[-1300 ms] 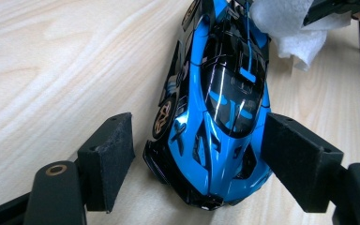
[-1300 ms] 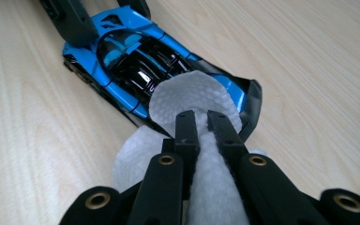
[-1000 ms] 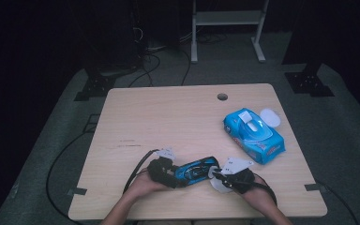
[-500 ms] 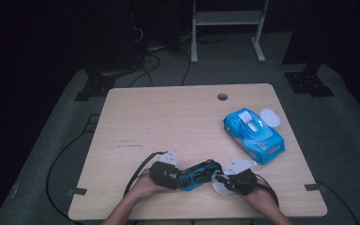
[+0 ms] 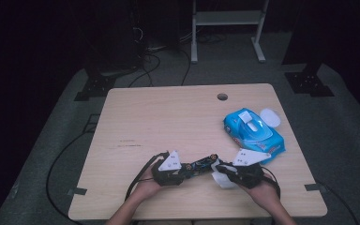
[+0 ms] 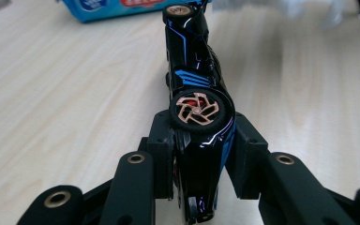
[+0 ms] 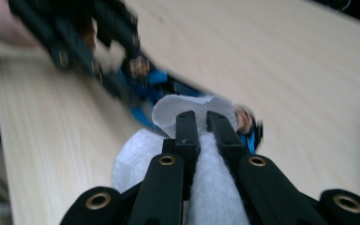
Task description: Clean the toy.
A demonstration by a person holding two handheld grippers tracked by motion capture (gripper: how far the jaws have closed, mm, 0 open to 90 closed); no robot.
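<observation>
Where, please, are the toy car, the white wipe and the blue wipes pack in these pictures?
toy car (image 6: 198, 108): left gripper view, on its bronze-spoked wheel.
white wipe (image 7: 215, 197): right gripper view, on the fold between the jaws.
blue wipes pack (image 5: 258, 136): high view, on its top face.

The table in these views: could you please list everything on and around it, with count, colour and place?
Toy car: one, black and blue with copper wheels, near edge of table, on its side, clamped in the left gripper.
White wipe: one, pinched in the right gripper, against the car.
Wet-wipe pack: one, blue, lid flipped open, right side of table.
Table: one, light wood, with a cable hole near the far edge.
White stand: one, on the floor beyond the table.
Left gripper: black, near edge.
Right gripper: black, near edge.
Hands: two, at the bottom of the high view.
</observation>
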